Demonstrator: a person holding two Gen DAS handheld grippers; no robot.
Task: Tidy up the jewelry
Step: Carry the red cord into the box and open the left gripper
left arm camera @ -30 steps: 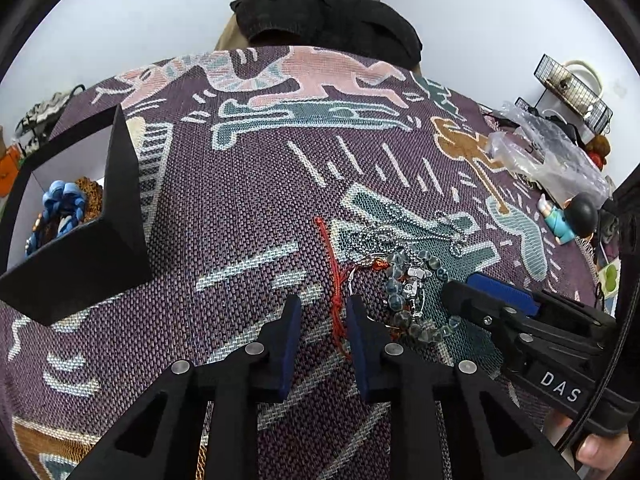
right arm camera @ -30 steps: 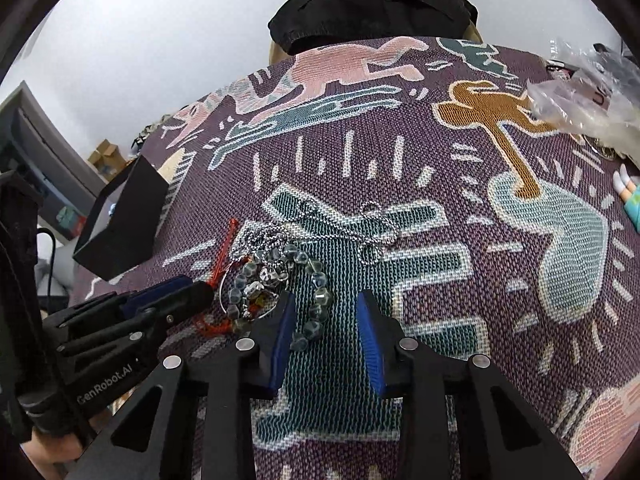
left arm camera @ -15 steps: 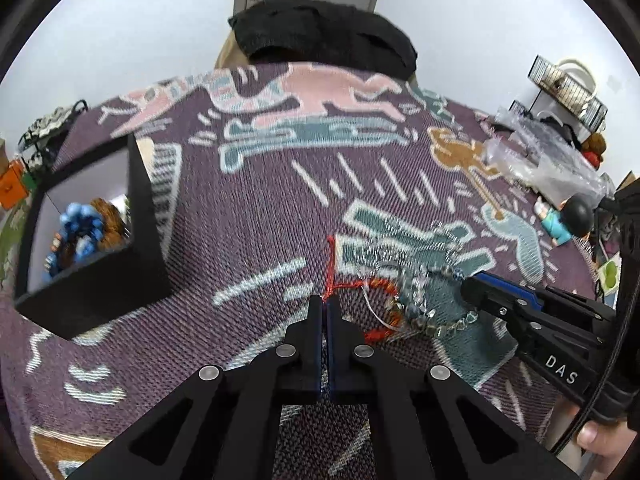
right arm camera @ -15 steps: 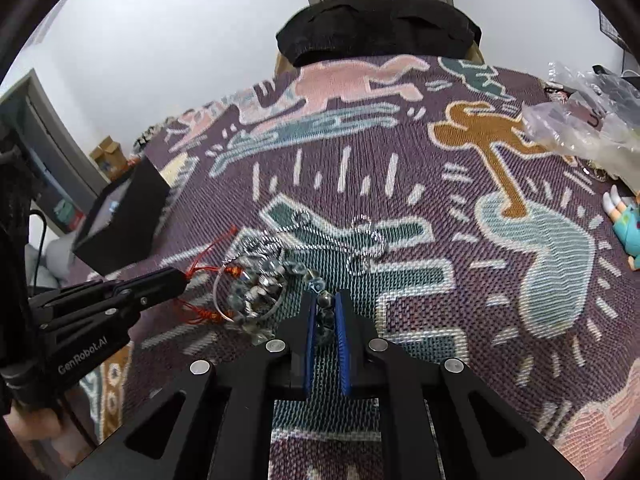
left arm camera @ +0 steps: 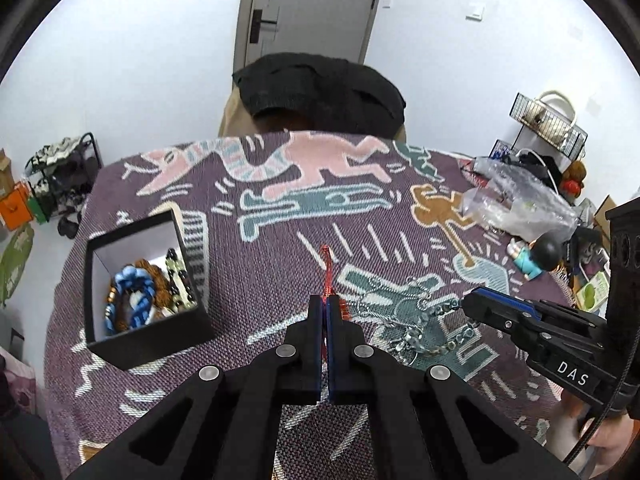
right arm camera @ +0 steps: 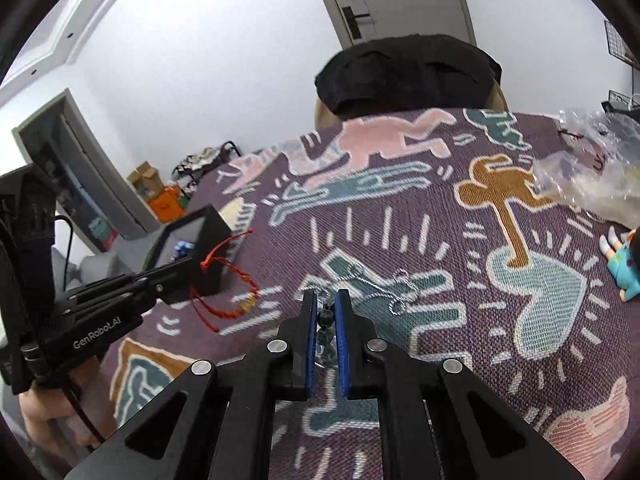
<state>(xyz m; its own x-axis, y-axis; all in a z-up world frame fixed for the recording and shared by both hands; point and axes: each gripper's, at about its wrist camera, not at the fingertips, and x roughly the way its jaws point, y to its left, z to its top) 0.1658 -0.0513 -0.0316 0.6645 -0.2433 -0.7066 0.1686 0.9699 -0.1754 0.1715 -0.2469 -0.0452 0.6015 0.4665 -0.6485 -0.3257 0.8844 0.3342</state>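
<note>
Left wrist view – left hand-held gripper (left arm camera: 324,308): clenched on the red string bracelet (left arm camera: 327,270), whose cord runs straight ahead out of the tips, long axis away from the camera.
Left wrist view – jewelry box (left arm camera: 138,280): open, black, already holding a blue bracelet and beaded pieces; it lies forward and to the left of the gripper, on the left arm's side.
Left wrist view – room: bare patterned cloth on the desk (left arm camera: 260,280) between tips and box; nothing stands in that path.
Right wrist view – right hand-held gripper (right arm camera: 326,312): grasping the dark bead bracelet (right arm camera: 326,318) between its blue pads.
Right wrist view – silver chain (right arm camera: 380,288): lies on the cloth just ahead of the tips.
Right wrist view – red bracelet: hangs in a loop off the desk, beside the box's near corner.
Right wrist view – edges: plastic bags (right arm camera: 592,168) far right, well apart.
</note>
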